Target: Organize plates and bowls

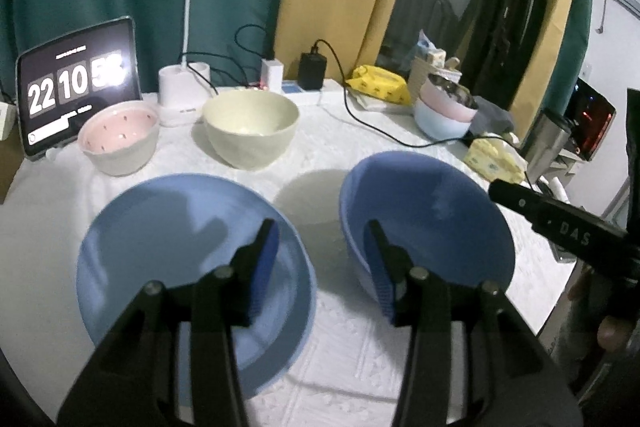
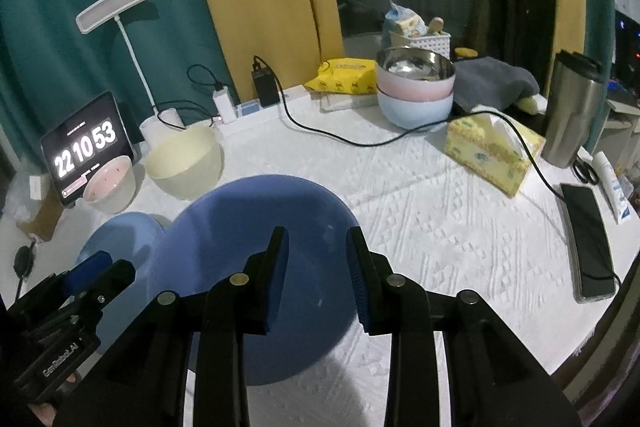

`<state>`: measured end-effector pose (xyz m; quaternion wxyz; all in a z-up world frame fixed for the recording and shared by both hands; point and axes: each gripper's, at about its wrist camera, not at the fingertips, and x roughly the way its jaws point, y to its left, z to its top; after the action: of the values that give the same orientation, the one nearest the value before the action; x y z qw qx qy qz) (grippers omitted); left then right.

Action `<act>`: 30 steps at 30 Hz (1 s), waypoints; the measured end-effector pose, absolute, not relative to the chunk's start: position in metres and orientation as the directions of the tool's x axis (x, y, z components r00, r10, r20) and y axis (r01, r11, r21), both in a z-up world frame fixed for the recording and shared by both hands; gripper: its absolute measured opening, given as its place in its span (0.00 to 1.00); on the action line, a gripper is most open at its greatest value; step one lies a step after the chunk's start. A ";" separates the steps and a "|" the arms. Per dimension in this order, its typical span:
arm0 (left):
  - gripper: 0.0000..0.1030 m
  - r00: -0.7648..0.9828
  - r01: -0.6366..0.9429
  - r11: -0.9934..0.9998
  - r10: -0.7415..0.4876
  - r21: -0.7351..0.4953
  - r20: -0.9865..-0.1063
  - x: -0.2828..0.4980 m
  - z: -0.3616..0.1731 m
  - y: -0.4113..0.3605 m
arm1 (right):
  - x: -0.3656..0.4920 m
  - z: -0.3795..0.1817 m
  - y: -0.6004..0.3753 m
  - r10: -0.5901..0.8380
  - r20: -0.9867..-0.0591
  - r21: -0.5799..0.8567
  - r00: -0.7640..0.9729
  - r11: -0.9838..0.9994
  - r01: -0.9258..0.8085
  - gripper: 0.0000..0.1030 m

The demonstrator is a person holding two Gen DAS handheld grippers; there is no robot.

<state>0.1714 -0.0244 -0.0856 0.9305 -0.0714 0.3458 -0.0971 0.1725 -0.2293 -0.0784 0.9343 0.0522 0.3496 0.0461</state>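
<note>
A blue plate (image 1: 172, 251) lies at front left, a blue bowl (image 1: 432, 223) beside it on the right. Behind stand a pink-lined bowl (image 1: 120, 139) and a cream bowl (image 1: 250, 131). My left gripper (image 1: 322, 247) is open and empty, hovering above the gap between plate and bowl. My right gripper (image 2: 318, 255) is open and empty above the blue bowl (image 2: 256, 235); the plate (image 2: 120, 235) shows left of it. The cream bowl (image 2: 184, 163) and pink-lined bowl (image 2: 110, 183) stand behind. The right gripper's body (image 1: 560, 227) shows at the right of the left wrist view.
Stacked pink and pale blue bowls (image 2: 416, 87) with a steel bowl inside stand at the back right. A tablet clock (image 2: 84, 147), desk lamp (image 1: 184, 95), chargers and a black cable (image 2: 360, 141), tissue box (image 2: 492, 151), steel tumbler (image 2: 572, 107) and phone (image 2: 588, 239) crowd the table's back and right.
</note>
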 end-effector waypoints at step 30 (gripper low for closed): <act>0.45 0.790 0.109 0.982 -0.180 -0.155 -0.587 0.210 -0.049 0.043 | 0.222 -0.043 -0.143 0.167 -0.640 0.090 0.750 0.986 -0.143 0.30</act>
<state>0.2103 0.0433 -0.0487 0.9443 -0.0564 0.3152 -0.0764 0.2215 -0.1429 -0.0434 0.9353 0.0177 0.3434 0.0829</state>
